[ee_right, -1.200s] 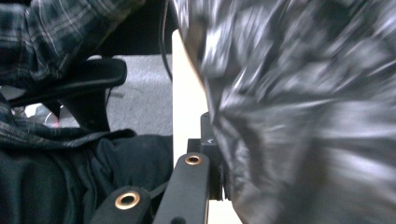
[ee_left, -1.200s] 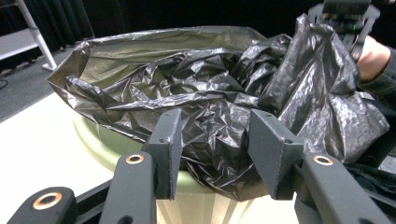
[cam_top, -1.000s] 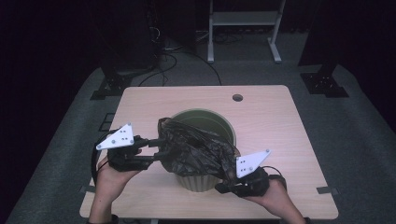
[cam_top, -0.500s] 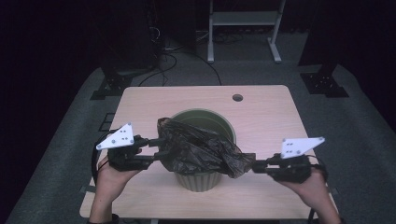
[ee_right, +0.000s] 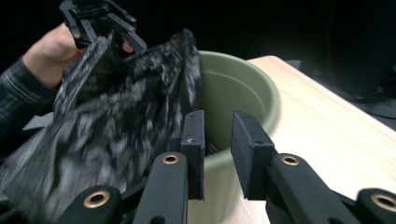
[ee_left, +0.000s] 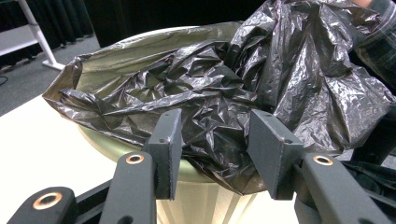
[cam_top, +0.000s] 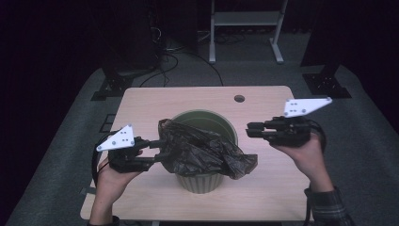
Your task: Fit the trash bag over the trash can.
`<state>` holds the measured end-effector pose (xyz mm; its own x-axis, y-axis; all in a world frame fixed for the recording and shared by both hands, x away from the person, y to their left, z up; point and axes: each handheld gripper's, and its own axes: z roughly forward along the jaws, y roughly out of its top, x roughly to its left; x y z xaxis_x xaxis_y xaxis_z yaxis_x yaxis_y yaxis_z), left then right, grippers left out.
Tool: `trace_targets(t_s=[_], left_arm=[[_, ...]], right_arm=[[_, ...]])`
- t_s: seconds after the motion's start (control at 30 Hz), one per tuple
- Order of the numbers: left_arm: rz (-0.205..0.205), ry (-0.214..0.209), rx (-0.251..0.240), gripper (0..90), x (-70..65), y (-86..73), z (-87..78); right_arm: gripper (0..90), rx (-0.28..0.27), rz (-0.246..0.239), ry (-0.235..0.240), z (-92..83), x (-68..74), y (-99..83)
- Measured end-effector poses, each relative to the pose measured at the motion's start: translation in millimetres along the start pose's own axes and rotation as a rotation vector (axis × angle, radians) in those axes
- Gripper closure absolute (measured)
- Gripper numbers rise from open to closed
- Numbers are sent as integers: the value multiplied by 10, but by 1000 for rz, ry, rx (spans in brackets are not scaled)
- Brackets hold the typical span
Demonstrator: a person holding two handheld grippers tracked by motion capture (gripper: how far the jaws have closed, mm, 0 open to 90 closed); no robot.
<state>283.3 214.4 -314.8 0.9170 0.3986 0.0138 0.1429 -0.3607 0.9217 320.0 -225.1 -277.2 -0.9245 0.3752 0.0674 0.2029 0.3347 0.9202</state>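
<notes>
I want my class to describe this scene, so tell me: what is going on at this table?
A person is lining a green bin with a black bin bag on a wooden table. The left gripper grips the bag's edge at the bin's rim. The right gripper has just been opening, with nothing between its jaws, and is held above the table beside the bin. The bag lies crumpled across the bin's mouth.

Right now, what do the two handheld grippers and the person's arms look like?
Both grippers are black, each with two flat rectangular jaws on arms with brass-coloured rivets. The left gripper and right gripper each carry a pale grey three-cornered plate dotted with small holes, and a black cable loops from each. A dark plaid sleeve covers the right forearm.
</notes>
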Motion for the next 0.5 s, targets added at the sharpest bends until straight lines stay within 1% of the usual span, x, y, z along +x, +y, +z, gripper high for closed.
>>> trace_targets(t_s=[0.03,0.07,0.1,0.17,0.2,0.23,0.27,0.3,0.33,0.37,0.4,0.5], left_arm=[[0,0,0,543,0,0,-1],[-1,-1,-1,543,3,0,-1],[-1,0,0,543,5,1,-2],[1,-1,2,543,12,6,-2],[5,-1,5,543,18,18,-4],[8,2,4,542,23,34,-14],[12,3,0,542,29,55,-29],[17,6,-4,541,37,83,-52],[19,11,-13,538,43,117,-74],[27,12,-15,535,53,159,-102],[34,14,-17,529,64,206,-128],[53,35,-18,515,125,365,-191]], right_arm=[[734,5,8,20,78,-8,26],[726,9,14,31,138,-14,40],[721,21,20,48,252,-20,56],[695,50,30,66,394,-26,56],[695,56,35,68,424,-28,54],[695,66,41,75,492,-32,47],[708,77,47,83,540,-37,42],[748,87,48,95,583,-40,36],[831,99,42,100,620,-35,30],[890,113,24,100,650,-21,26],[900,120,9,97,672,-8,23],[900,116,1,92,704,1,29]])
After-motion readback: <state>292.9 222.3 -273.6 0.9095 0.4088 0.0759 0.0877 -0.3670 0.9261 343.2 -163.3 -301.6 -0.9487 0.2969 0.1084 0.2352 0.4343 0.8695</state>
